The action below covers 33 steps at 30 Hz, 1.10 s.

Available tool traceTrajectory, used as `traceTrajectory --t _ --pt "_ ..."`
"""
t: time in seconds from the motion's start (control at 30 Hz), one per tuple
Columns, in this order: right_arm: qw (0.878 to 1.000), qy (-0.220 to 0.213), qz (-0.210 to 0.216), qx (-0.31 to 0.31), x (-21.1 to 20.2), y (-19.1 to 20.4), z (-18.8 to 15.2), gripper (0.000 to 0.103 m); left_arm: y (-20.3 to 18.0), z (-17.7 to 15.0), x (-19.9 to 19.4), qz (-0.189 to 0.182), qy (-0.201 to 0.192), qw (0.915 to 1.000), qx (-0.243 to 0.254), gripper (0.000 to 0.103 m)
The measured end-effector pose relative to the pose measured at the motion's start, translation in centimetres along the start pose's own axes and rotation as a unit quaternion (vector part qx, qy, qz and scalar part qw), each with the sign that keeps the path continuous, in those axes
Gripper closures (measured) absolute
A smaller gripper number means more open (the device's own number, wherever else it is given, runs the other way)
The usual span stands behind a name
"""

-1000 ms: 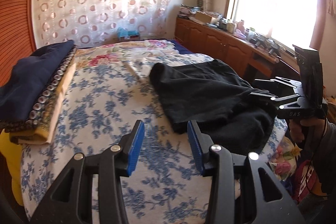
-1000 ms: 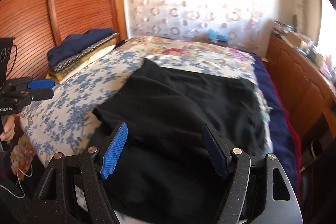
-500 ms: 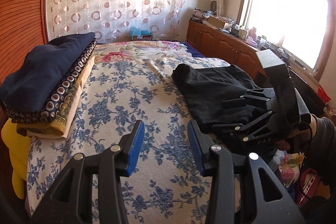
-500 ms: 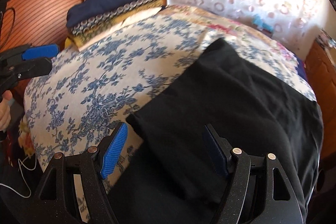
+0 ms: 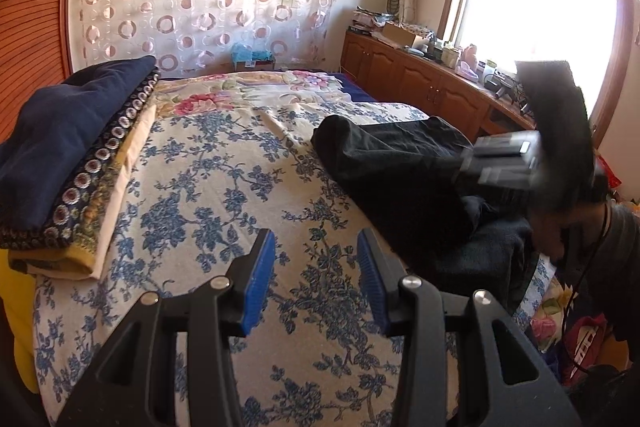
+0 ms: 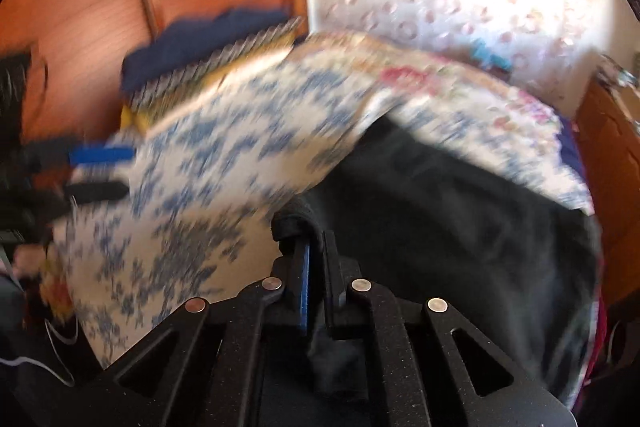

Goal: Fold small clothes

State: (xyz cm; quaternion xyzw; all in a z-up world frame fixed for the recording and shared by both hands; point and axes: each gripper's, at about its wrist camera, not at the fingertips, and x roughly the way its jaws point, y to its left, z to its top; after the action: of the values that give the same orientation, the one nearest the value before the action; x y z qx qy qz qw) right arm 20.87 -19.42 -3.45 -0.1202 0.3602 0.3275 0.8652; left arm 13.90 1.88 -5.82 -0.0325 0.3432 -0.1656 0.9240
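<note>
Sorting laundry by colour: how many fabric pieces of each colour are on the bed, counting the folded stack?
Black garment: 1
Navy folded piece: 1
Circle-patterned dark piece: 1
Yellow piece: 1
Cream piece: 1
Total: 5

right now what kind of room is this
Most likely a home bedroom: a bed under a floral cover, folded clothes stacked beside a black garment, and wooden cabinets below a sunny window.

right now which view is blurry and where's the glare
Right wrist view: heavy motion blur across the bedspread, only the right gripper, shut on the black garment, is sharp. Left wrist view: mostly sharp, window blown out.
</note>
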Motion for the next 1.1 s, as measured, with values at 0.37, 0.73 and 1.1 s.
traceTrajectory --t 0.37,0.73,1.1 --pt "0.992 -0.016 -0.120 0.041 -2.9 -12.7 3.0 0.102 -0.9 0.0 2.9 -0.013 0.024 0.9996 0.005 0.062" --pt "0.977 0.010 -0.199 0.069 -2.4 -20.3 4.0 0.102 -1.9 0.0 3.9 -0.009 0.034 0.9993 0.012 0.062" --pt "0.972 0.026 -0.208 0.104 -4.2 -20.3 1.3 0.056 -4.3 -0.3 3.2 -0.007 0.030 0.9991 0.030 0.062"
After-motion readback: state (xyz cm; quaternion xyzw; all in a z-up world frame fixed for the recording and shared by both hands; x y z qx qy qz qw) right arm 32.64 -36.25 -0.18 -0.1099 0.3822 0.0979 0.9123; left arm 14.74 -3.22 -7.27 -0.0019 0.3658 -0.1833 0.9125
